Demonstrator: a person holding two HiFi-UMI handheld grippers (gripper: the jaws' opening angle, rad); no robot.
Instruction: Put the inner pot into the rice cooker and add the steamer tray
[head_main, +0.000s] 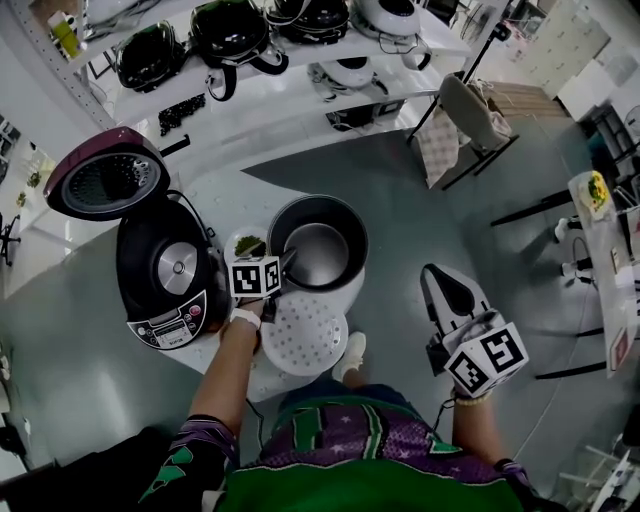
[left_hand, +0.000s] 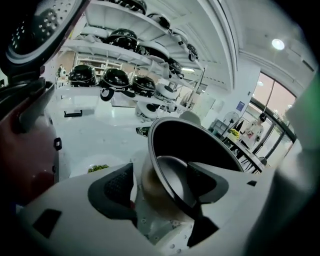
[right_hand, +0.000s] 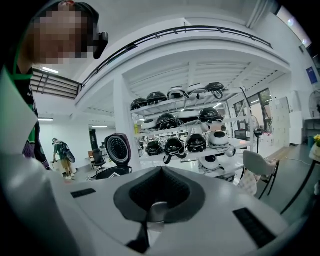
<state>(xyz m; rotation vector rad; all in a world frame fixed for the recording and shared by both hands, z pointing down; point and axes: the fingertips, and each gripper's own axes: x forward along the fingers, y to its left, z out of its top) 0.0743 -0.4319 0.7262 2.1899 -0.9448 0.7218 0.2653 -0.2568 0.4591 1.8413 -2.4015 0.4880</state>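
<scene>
The dark metal inner pot (head_main: 318, 245) stands on the white table, to the right of the rice cooker (head_main: 165, 272), whose maroon lid (head_main: 105, 180) is up. A white perforated steamer tray (head_main: 303, 335) lies in front of the pot. My left gripper (head_main: 283, 268) is open at the pot's near-left rim. In the left gripper view the rim (left_hand: 167, 170) stands between the jaws of the left gripper (left_hand: 160, 187), one pad outside the wall and one inside, with the tray (left_hand: 165, 235) below. My right gripper (head_main: 440, 278) hangs shut and empty over the floor to the right, and the right gripper (right_hand: 156, 205) shows closed pads.
A small plate of green food (head_main: 248, 243) sits between the cooker and the pot. Behind the table run shelves (head_main: 300, 55) with several rice cookers. A chair (head_main: 465, 115) stands at the back right, and a second table (head_main: 610, 240) at the far right.
</scene>
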